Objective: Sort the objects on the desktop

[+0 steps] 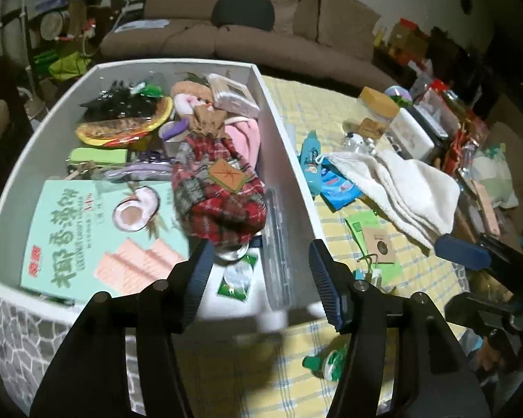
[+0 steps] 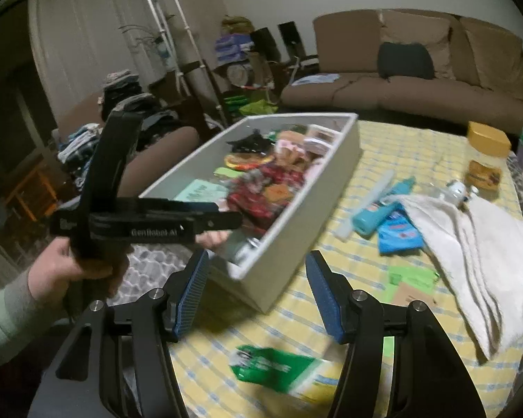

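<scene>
White rectangular storage box [image 1: 286,146] collects clutter | both hand-held grippers, left [image 1: 261,278] and right [image 2: 258,292], gape wide, empty | yellow-checked tabletop [image 2: 418,146] awaits sorting

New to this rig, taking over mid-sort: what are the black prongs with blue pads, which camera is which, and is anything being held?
The prongs are handheld grippers, one per hand, each carrying a camera that looks along its fingers. The left camera shows the left gripper open above the white box, which is already full of items. The right camera shows the right gripper open over the yellow checked tablecloth. Neither holds anything. Still loose on the cloth: a white towel, a blue bottle and a green packet.
</scene>
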Demonstrator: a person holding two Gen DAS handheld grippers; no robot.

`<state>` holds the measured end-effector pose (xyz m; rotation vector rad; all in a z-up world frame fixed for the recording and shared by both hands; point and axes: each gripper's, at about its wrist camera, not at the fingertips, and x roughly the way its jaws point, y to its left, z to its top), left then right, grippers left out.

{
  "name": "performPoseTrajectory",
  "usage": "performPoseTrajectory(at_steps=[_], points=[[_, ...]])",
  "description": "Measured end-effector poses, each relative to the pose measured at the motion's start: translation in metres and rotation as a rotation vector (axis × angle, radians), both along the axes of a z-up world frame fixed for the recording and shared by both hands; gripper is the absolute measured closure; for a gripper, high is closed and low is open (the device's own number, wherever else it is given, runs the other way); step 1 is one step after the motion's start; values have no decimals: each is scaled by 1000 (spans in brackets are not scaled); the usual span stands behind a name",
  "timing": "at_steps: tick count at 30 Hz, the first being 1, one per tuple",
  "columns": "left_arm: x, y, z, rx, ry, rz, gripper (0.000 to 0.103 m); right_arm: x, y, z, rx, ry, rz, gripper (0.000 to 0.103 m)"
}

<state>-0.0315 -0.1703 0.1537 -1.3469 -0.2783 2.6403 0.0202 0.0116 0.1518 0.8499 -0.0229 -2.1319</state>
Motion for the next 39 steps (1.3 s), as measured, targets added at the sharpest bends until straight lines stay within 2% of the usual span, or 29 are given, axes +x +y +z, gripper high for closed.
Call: performPoseTrajectory(at_steps=[3,8,14,20,21,25,29,33,39], points=[[13,-1,6,-16,8,7,42,2,-8,3,-30,-17,7,45],[32,-2,14,-1,25,9,36,11,-5,4,-30,-35,-17,46],[49,12,12,-14,22,-9,36,22,24,1,-5,-41,-75,46],[66,27,5,0,10,-24,34,31,61,-16,31,-68,-138,46],[70,30,3,10,7,-27,32,33,68,-21,38,-73,-146,46],[92,40,-11,53,12,-41,6,35,95,-43,78,-111,-186,42],[98,52,-40,94,-52,-48,4,32,119,-66,86,-157,-237,33],[95,62,-72,125,-100,-42,4,31,131,-89,85,-210,-266,31],[90,85,-95,94,-92,-88,5,22,128,-112,117,-254,-258,31]])
